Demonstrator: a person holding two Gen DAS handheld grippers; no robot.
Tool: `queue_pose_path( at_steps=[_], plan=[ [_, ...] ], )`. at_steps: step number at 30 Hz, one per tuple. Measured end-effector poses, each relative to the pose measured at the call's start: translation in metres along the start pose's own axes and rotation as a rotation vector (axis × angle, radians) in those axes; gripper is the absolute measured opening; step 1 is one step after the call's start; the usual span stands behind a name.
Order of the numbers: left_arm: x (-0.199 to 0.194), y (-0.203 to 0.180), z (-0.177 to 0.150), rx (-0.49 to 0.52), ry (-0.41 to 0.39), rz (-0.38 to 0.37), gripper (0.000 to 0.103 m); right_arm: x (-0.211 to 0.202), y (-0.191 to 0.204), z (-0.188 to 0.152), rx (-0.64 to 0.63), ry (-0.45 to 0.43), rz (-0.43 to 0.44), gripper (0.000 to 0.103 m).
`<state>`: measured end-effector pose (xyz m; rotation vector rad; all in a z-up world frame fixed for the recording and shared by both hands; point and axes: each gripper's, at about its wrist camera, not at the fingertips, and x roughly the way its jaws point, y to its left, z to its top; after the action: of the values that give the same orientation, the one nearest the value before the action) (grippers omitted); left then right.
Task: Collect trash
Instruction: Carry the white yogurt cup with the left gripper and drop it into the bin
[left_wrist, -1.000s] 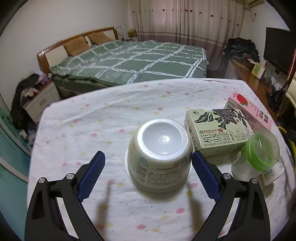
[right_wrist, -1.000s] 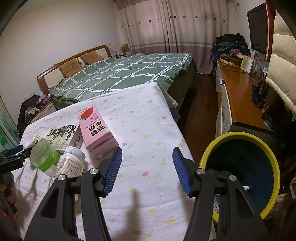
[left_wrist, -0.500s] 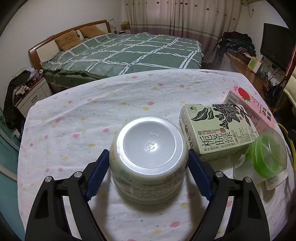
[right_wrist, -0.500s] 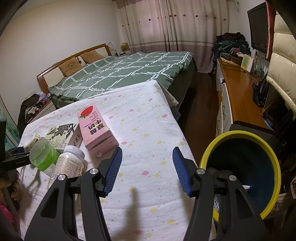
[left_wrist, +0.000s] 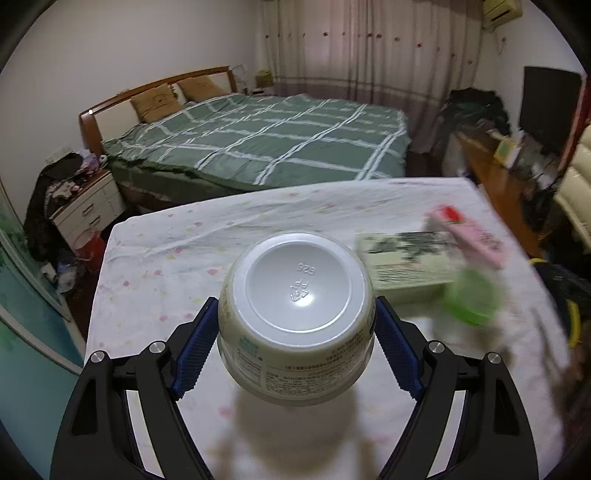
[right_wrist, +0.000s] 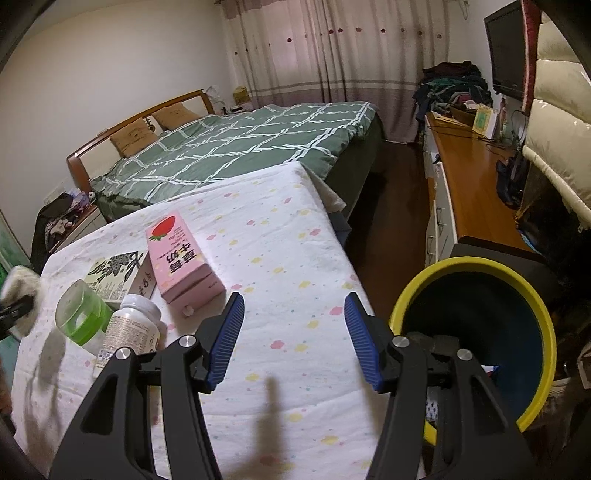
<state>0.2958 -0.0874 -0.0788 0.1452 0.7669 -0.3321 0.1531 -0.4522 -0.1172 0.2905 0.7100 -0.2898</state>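
My left gripper (left_wrist: 295, 347) is shut on an upside-down white plastic bowl (left_wrist: 295, 317) and holds it above the table, its shadow below. A green-and-white carton (left_wrist: 406, 258), a pink strawberry milk carton (left_wrist: 469, 232) and a green-lidded jar (left_wrist: 472, 295) lie blurred to its right. My right gripper (right_wrist: 294, 339) is open and empty over the table's right part. In the right wrist view the pink carton (right_wrist: 181, 254), the green-lidded jar (right_wrist: 81, 314), a white bottle (right_wrist: 129, 328) and the green carton (right_wrist: 118, 273) lie to its left. A yellow-rimmed bin (right_wrist: 476, 332) stands to its right.
The table (right_wrist: 288, 236) has a white dotted cloth. A bed with a green checked cover (left_wrist: 266, 144) stands beyond it. A wooden desk (right_wrist: 469, 184) runs along the right wall. A nightstand (left_wrist: 85, 210) is at the left.
My left gripper closed on the bowl and lifted it off the table. The right gripper has barely moved.
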Motion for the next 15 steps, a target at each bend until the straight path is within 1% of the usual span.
queue_pose_path(
  at_steps=[3,5,8,11,15],
  plan=[
    [-0.023,-0.018,-0.002,0.022,-0.011,-0.040,0.081,-0.007,-0.009,0.004,0.028,-0.021,-0.009,0.054],
    [-0.035,-0.039,-0.004,0.044,-0.008,-0.087,0.081,-0.012,-0.015,0.008,0.046,-0.031,-0.022,0.054],
    [-0.043,-0.078,-0.004,0.090,0.002,-0.156,0.081,-0.028,-0.033,0.011,0.087,-0.060,-0.027,0.054],
    [-0.047,-0.123,-0.003,0.146,0.006,-0.230,0.081,-0.052,-0.060,0.009,0.110,-0.091,-0.073,0.054],
    [-0.041,-0.185,0.000,0.218,0.017,-0.314,0.081,-0.079,-0.098,-0.001,0.137,-0.107,-0.136,0.054]
  ],
)
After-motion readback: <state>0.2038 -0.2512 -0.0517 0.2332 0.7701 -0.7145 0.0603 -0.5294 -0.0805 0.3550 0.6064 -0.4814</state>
